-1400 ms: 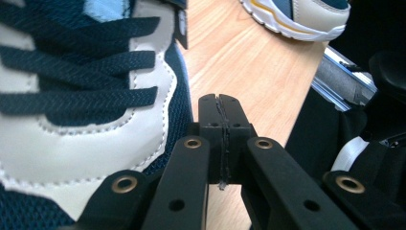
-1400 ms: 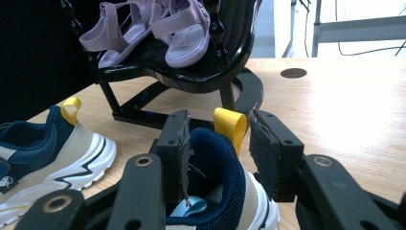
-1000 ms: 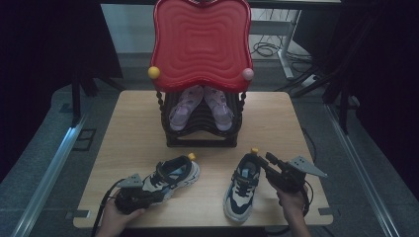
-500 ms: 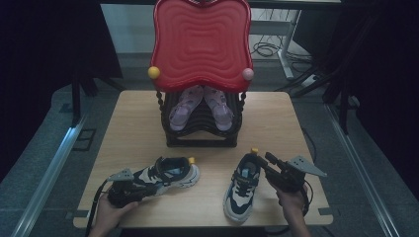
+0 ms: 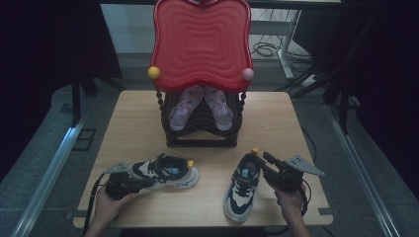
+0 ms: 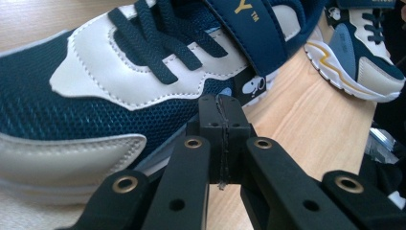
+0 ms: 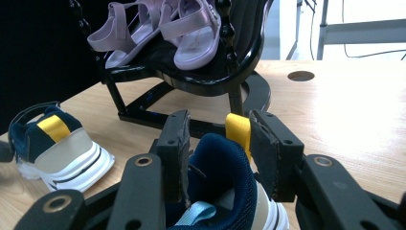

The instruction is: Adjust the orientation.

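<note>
The sneaker (image 6: pixel 119 96) pairs navy mesh cloth with smooth cream leather-like panels; the worktop (image 5: pixel 133 123) is matt pale wood; the rack (image 7: pixel 201 81) is glossy black.

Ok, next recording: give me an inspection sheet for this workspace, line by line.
Surface: wooden table, bare around the shoes.
Job's things: two navy-and-white sneakers, left sneaker on its side, right sneaker upright.
Clutter: black shoe rack holding pink sandals under a red tray top.
Grippers: left gripper shut, at the left sneaker's toe end; right gripper closed on the right sneaker's heel.
Cables: one trailing from each gripper; more on the floor behind.
Surroundings: dark curtains, grey floor.
</note>
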`<act>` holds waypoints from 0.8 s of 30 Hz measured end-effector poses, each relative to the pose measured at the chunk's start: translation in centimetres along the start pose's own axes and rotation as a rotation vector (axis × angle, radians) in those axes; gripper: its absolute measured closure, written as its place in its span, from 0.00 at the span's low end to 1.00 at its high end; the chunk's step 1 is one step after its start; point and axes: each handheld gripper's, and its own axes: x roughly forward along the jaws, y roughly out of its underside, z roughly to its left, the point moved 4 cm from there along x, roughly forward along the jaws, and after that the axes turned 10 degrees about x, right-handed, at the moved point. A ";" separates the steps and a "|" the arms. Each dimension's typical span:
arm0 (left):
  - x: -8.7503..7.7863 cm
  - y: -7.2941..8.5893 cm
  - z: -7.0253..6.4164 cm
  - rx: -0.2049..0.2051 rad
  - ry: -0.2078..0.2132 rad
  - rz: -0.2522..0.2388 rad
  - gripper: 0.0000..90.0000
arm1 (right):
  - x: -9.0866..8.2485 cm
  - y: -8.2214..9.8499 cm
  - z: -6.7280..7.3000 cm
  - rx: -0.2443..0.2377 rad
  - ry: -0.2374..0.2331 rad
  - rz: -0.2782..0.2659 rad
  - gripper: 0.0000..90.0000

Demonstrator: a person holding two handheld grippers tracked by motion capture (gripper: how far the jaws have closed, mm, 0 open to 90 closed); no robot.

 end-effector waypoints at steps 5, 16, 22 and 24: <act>0.0 -0.1 0.6 -0.010 -0.015 -0.007 1.00 | 0.1 0.1 0.1 -0.001 -0.003 0.009 0.65; 0.0 -0.2 0.7 -0.009 -0.033 -0.013 0.99 | 0.2 0.1 0.2 -0.006 -0.006 0.011 0.65; -0.6 -0.3 0.4 0.000 -0.046 -0.028 0.99 | 0.1 0.1 0.5 -0.007 -0.015 0.011 0.65; -0.9 -0.4 0.4 0.005 -0.056 -0.033 0.99 | 0.2 0.0 0.5 -0.009 -0.017 0.012 0.65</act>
